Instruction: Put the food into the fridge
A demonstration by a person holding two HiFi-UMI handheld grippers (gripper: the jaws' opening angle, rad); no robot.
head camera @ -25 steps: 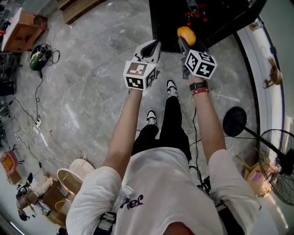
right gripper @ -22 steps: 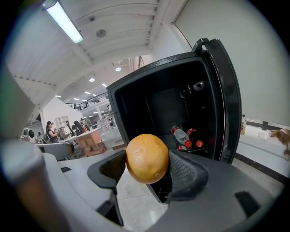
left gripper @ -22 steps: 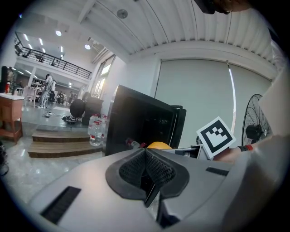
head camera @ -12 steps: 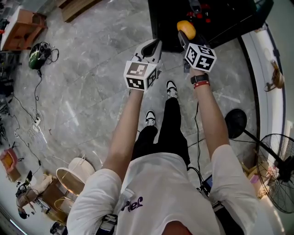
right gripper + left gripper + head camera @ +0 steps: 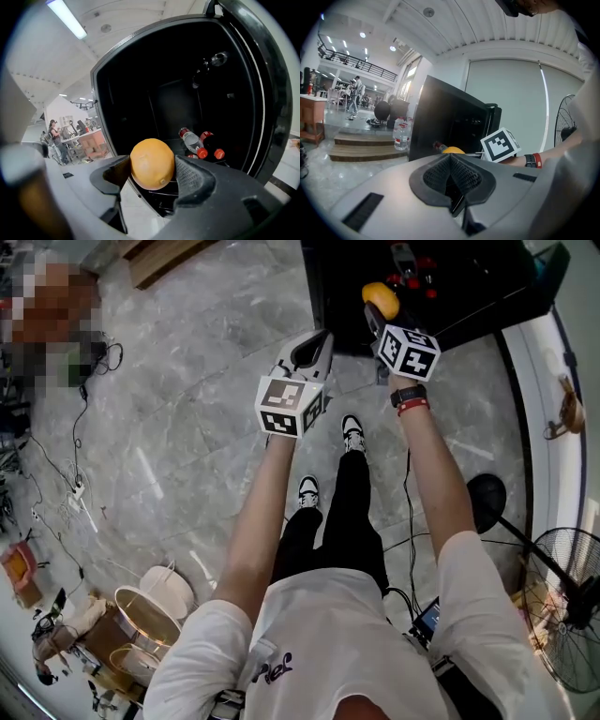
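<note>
Head view steeply downward, both gripper views facing fridge (image 5: 164, 101)

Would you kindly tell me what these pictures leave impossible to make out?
- Black fridge, right gripper view: darkness swallows its shelves.
- Red-capped bottles, same view: labels too dark and small.
- Round orange fruit, left gripper view: mostly behind the shut left gripper.
- Black standing fan, head view: cut off by the right edge.

Grey marble floor (image 5: 187, 427), standing fan (image 5: 567, 592)
</note>
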